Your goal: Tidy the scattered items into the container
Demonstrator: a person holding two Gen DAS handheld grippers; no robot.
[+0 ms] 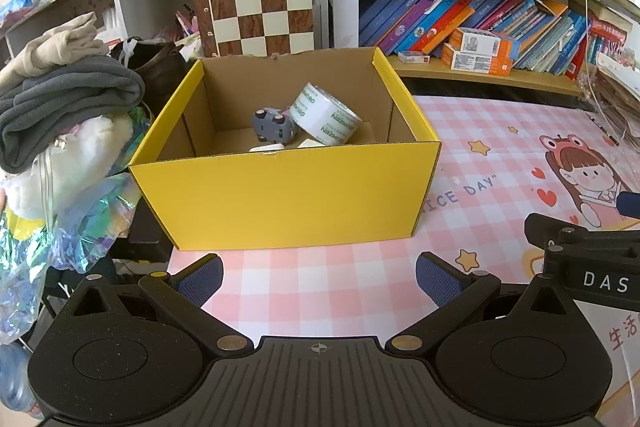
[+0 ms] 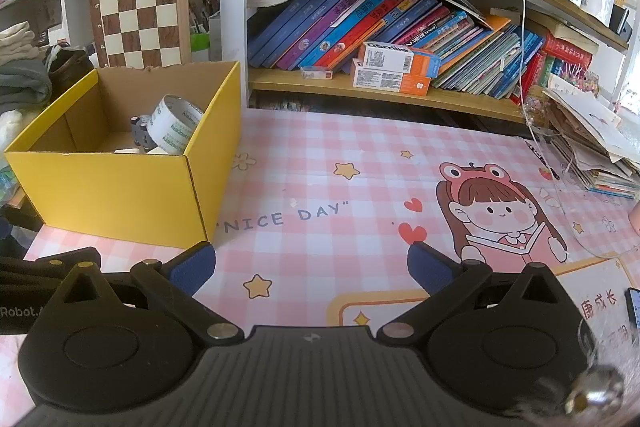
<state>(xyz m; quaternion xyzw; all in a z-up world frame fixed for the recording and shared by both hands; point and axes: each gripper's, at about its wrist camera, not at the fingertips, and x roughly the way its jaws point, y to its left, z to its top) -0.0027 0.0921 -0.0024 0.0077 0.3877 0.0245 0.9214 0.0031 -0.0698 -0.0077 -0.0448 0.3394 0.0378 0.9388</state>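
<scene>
Yellow cardboard box (image 1: 280, 195) stands open near the left edge of the pink checked surface (image 1: 460, 131), toward its back. Inside lie a roll of white tape (image 1: 325, 117) leaning tilted, a grey toy car (image 1: 275, 125) touching it, and small white pieces, partly hidden by the front wall. Both the left tongs (image 1: 319, 273) and the right tongs (image 2: 310, 267) hover over the front edge, fingers spread wide apart and holding nothing.
</scene>
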